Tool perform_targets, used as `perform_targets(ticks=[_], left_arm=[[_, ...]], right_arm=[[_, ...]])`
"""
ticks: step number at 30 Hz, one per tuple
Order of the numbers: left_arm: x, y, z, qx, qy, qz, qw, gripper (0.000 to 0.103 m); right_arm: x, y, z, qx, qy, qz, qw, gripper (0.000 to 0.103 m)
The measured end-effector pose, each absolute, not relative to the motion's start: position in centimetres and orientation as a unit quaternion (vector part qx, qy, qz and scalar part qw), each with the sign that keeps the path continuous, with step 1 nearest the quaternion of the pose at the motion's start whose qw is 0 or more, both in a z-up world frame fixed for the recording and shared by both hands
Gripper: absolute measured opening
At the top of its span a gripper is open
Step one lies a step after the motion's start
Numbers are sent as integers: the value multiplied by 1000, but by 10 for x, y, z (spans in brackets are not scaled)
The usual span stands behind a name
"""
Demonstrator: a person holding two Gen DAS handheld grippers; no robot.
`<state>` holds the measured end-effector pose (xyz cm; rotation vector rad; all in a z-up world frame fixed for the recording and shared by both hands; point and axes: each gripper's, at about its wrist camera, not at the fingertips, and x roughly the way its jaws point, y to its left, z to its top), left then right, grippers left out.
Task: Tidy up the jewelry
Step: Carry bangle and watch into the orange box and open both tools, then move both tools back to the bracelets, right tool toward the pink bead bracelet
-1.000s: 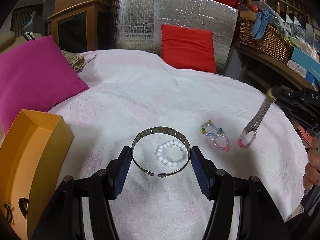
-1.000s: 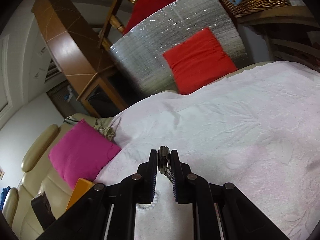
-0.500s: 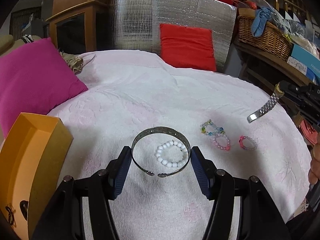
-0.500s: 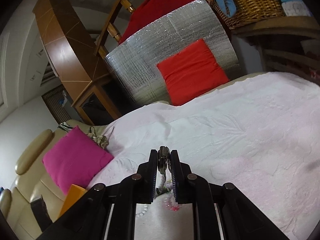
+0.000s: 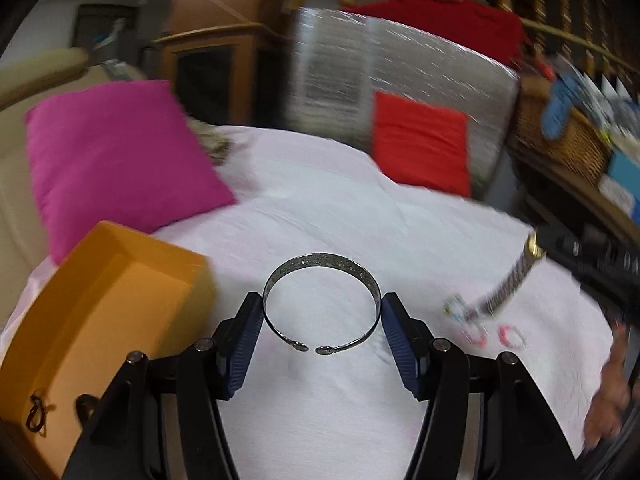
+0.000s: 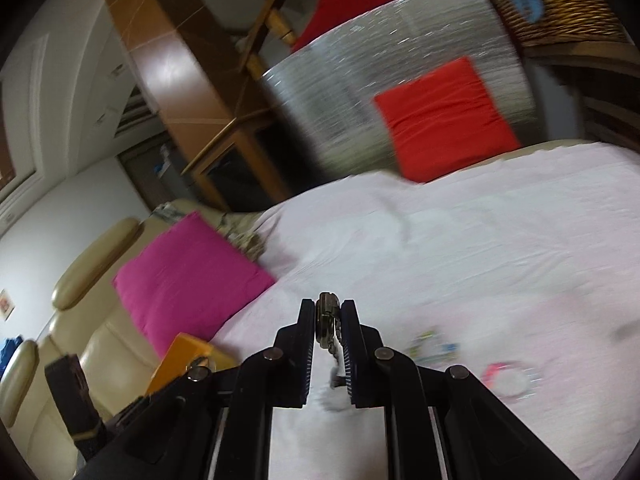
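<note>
While your left tongs (image 5: 322, 326) grip the silver cuff (image 5: 321, 300) lifted beside the orange box (image 5: 100, 312), your right tongs (image 6: 327, 326) pinch the metal watchband (image 6: 326, 320). Neither looks boxed yet, and three beaded bracelets (image 5: 486, 326) remain on the white cloth (image 5: 320, 216).

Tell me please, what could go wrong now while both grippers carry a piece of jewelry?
1. The left gripper holds the open metal bangle only by its two sides; the blurred picture suggests fast motion, so it might spring out before reaching the orange box.
2. The right gripper pinches the metal watch at one end; its hanging band could snag the small bead bracelets on the white cloth.
</note>
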<state>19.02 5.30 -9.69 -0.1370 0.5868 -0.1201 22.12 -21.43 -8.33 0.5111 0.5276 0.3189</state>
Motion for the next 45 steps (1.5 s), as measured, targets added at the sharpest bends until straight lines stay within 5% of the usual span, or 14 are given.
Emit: perform_targets(ticks=[12, 23, 34, 36, 45], left_arm=[[188, 177, -95, -132, 273, 130, 944, 62], [219, 258, -145, -177, 376, 226, 881, 62], [246, 264, -178, -173, 447, 236, 845, 63], [245, 266, -179, -173, 448, 239, 844, 63], [235, 237, -144, -127, 370, 254, 884, 63]], right_arm=[[278, -41, -68, 210, 298, 286, 886, 15], [328, 78, -110, 162, 385, 316, 852, 15], [364, 101, -154, 168, 469, 288, 818, 18], [367, 96, -154, 179, 475, 283, 814, 25], [340, 30, -116, 197, 413, 274, 846, 30]])
